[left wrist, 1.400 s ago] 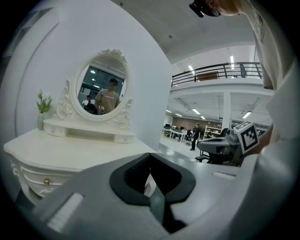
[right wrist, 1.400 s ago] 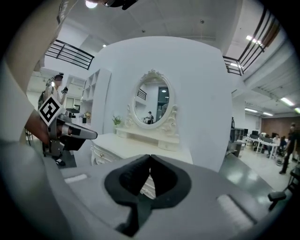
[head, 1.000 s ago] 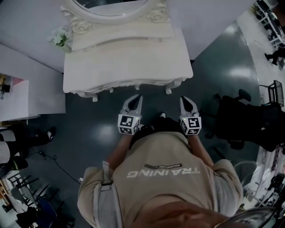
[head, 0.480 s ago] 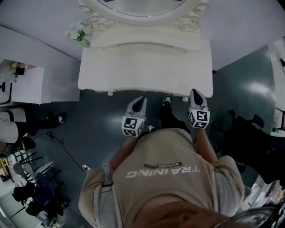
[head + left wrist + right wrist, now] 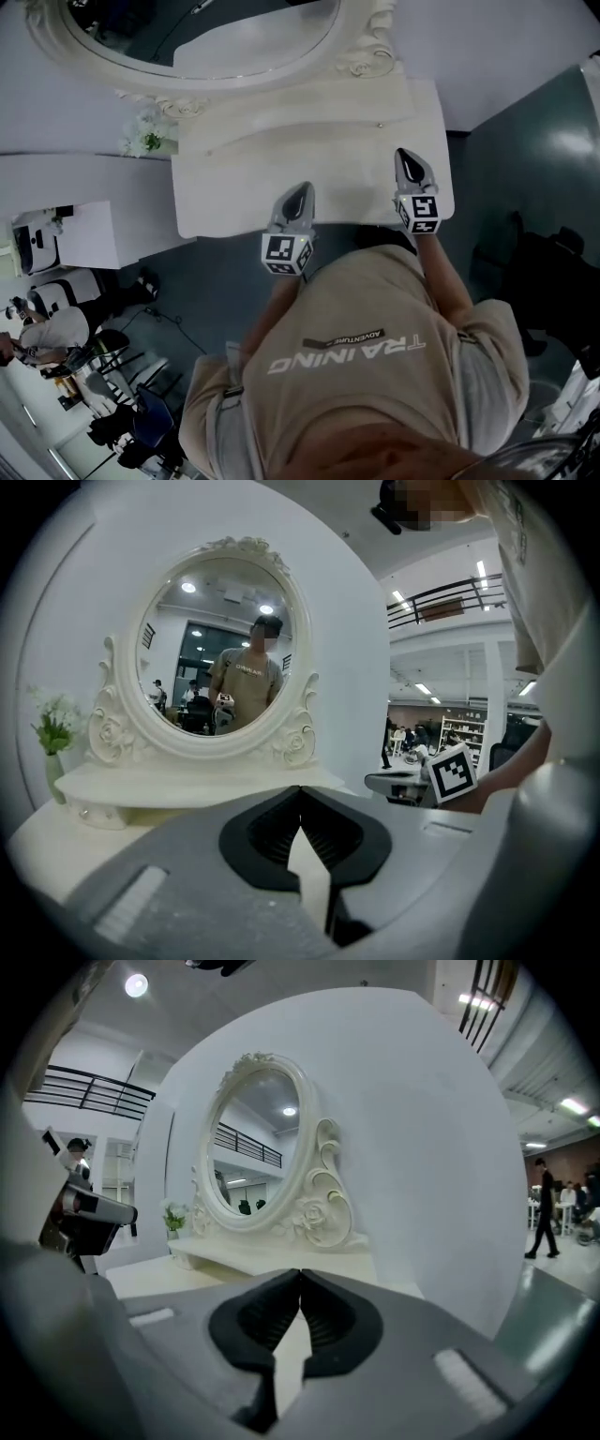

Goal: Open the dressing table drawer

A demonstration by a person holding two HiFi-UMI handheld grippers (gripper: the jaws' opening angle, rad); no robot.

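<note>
The white dressing table (image 5: pixel 234 178) stands against a white wall, with its oval mirror (image 5: pixel 206 37) and a raised shelf behind the top. Its front face and drawer are hidden under the top in the head view. My left gripper (image 5: pixel 301 191) hovers over the table's front edge near the middle, jaws shut and empty. My right gripper (image 5: pixel 405 156) is over the front right part of the top, also shut and empty. In the left gripper view the mirror (image 5: pixel 220 649) and the shelf (image 5: pixel 187 785) lie ahead of the shut jaws (image 5: pixel 300 790). The right gripper view looks along its shut jaws (image 5: pixel 300 1272) at the mirror (image 5: pixel 253 1147).
A small vase of white flowers (image 5: pixel 145 139) stands at the table's left end. A white desk (image 5: pixel 84 234) adjoins on the left, with people and chairs (image 5: pixel 112 412) beyond. A black chair (image 5: pixel 553 272) stands on the dark floor at the right.
The person has stepped up to the table. Both grippers moved forward from above the floor in front of it to over its front edge, still shut.
</note>
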